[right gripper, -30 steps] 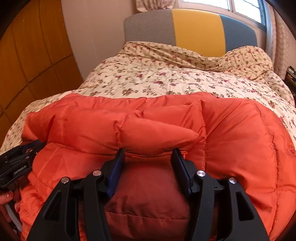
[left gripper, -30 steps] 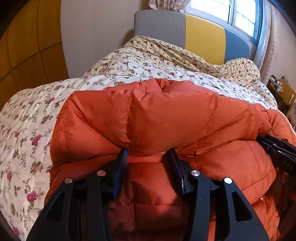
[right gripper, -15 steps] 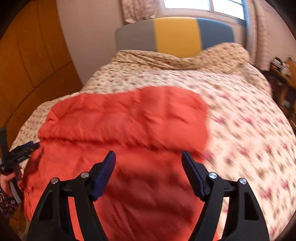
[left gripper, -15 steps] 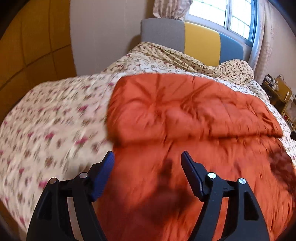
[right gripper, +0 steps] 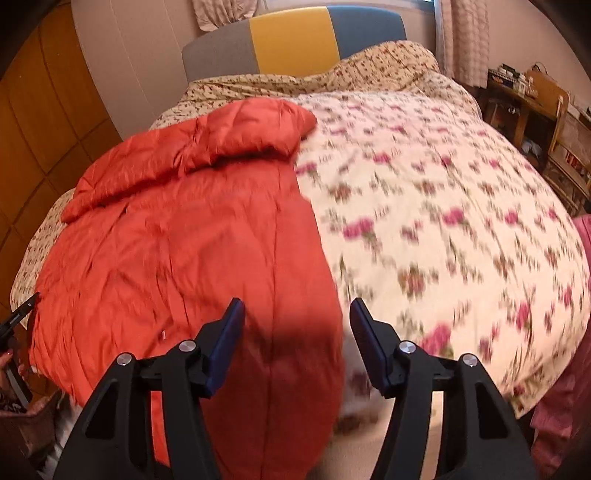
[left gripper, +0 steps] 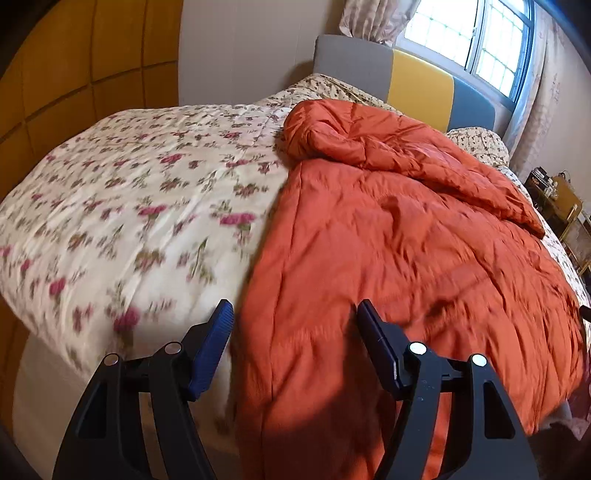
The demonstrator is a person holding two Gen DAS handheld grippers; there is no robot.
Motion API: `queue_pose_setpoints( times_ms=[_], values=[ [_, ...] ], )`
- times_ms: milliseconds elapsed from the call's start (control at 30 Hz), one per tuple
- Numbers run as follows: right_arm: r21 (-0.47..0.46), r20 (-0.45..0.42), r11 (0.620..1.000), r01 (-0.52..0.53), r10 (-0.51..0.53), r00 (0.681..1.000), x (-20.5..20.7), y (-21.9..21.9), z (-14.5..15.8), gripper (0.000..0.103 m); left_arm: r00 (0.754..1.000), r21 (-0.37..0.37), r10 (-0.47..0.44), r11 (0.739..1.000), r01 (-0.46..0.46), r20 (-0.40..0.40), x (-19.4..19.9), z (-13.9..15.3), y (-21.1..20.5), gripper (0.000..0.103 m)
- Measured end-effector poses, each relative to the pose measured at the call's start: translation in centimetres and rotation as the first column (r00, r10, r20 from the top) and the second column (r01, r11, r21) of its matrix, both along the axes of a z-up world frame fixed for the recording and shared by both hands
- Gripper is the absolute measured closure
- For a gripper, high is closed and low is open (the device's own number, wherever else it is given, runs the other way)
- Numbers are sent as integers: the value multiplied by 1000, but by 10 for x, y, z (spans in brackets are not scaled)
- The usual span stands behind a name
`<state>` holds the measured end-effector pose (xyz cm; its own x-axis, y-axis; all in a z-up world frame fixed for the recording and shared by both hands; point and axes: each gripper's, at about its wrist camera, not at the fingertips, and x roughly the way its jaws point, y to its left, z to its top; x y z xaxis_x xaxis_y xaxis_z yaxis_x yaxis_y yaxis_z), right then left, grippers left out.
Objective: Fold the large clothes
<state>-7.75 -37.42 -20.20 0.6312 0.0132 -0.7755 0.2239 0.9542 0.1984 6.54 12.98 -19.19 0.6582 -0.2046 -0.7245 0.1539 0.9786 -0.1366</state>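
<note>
- The bed with the flowery cover is big, and your orange coat lies on it, its near end hanging over the edge.
- The far end looks folded over once. More folds are left.
- Your left gripper and right gripper are spread wide, holding nothing.

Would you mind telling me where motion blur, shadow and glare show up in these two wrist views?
Left wrist view: the floral quilt smears near the camera, the window blows out, and a shadow darkens the orange down jacket between the open left gripper. Right wrist view: quilt flowers streak heavily; a shadow sits before the open right gripper.
</note>
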Motion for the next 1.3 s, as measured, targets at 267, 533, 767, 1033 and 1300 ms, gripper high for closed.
queue_pose_setpoints(
  times_ms=[267, 533, 767, 1033, 1300],
  values=[
    [-20, -53, 1000, -17, 16, 998, -10, 12, -14, 45, 1000, 2, -29, 1000, 29, -6, -37, -7, -3, 38],
    [-24, -71, 1000, -17, 15, 997, -9, 13, -20, 45, 998, -2, -59, 998, 59, -13, -43, -12, -8, 55],
    [-49, -60, 996, -69, 66, 996, -5, 24, -16, 83, 993, 36, -116, 993, 116, 1, -45, -3, -26, 88],
    [-28, 8, 998, -62, 62, 998, 5, 23, 5, 94, 991, -67, -120, 990, 124, 62, -32, 42, -25, 92],
    [-10, 116, 998, -66, 67, 991, 35, 20, 45, 95, 982, -138, -116, 981, 137, 151, 8, 85, -37, 92]
  ],
)
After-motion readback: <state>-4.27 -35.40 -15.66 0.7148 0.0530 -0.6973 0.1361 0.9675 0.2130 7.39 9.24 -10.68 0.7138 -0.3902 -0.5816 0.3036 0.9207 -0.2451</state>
